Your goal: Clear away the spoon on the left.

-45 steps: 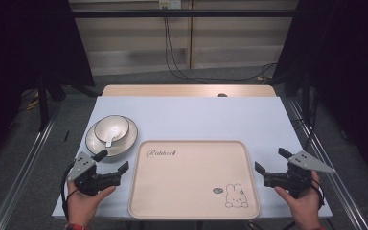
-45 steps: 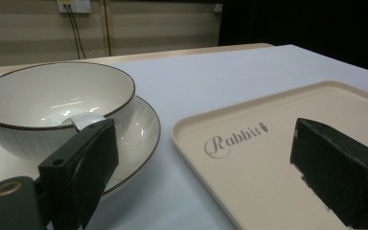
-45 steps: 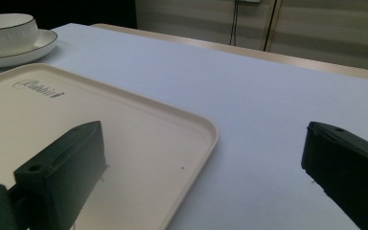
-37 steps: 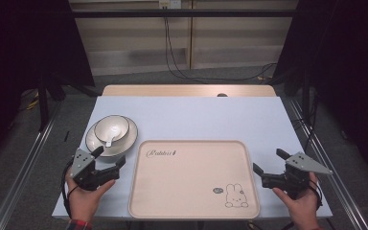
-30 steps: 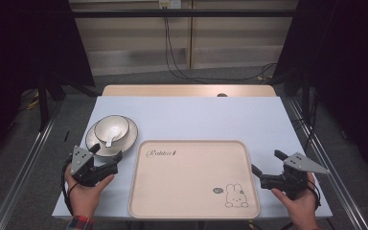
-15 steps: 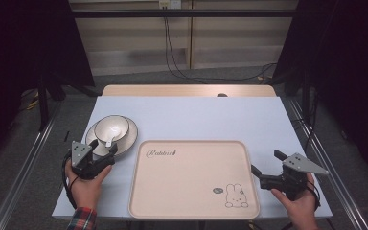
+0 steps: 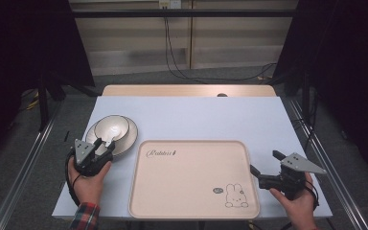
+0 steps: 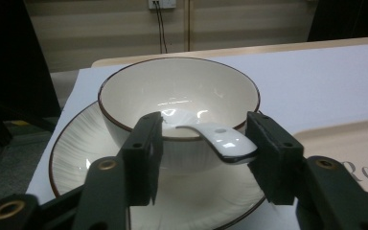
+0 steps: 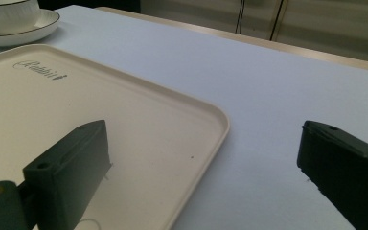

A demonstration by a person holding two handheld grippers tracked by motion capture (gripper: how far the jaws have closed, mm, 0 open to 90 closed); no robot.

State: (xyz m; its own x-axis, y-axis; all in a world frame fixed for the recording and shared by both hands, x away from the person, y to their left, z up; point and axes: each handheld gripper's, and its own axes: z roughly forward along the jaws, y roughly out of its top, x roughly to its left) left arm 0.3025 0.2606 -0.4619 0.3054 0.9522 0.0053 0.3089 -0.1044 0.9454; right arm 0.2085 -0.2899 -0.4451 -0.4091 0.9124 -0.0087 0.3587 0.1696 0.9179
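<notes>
A cream bowl [image 7: 111, 128] [image 8: 177, 96] with a dark rim stands on a matching ribbed plate [image 7: 130, 136] [image 8: 76, 153] at the table's left. A white spoon [image 8: 220, 141] lies in the bowl with its handle over the near rim. My left gripper [image 7: 106, 146] [image 8: 206, 136] has just been closing around that handle. The handle's end lies by the right jaw, with a gap to the left jaw, so it is open. My right gripper [image 7: 266, 163] [image 9: 203, 143] stands open and empty at the right edge of the beige rabbit tray [image 7: 194, 177] [image 9: 124, 110].
The tray lies at the front centre of the pale blue table [image 7: 196, 117], its surface bare apart from the print. The bowl [image 9: 5, 14] and plate [image 9: 43, 24] appear far off in the right gripper view. Dark curtains and cables lie beyond the table.
My left gripper has moved forward to the bowl and plate, and its jaws have narrowed. The right gripper has barely shifted.
</notes>
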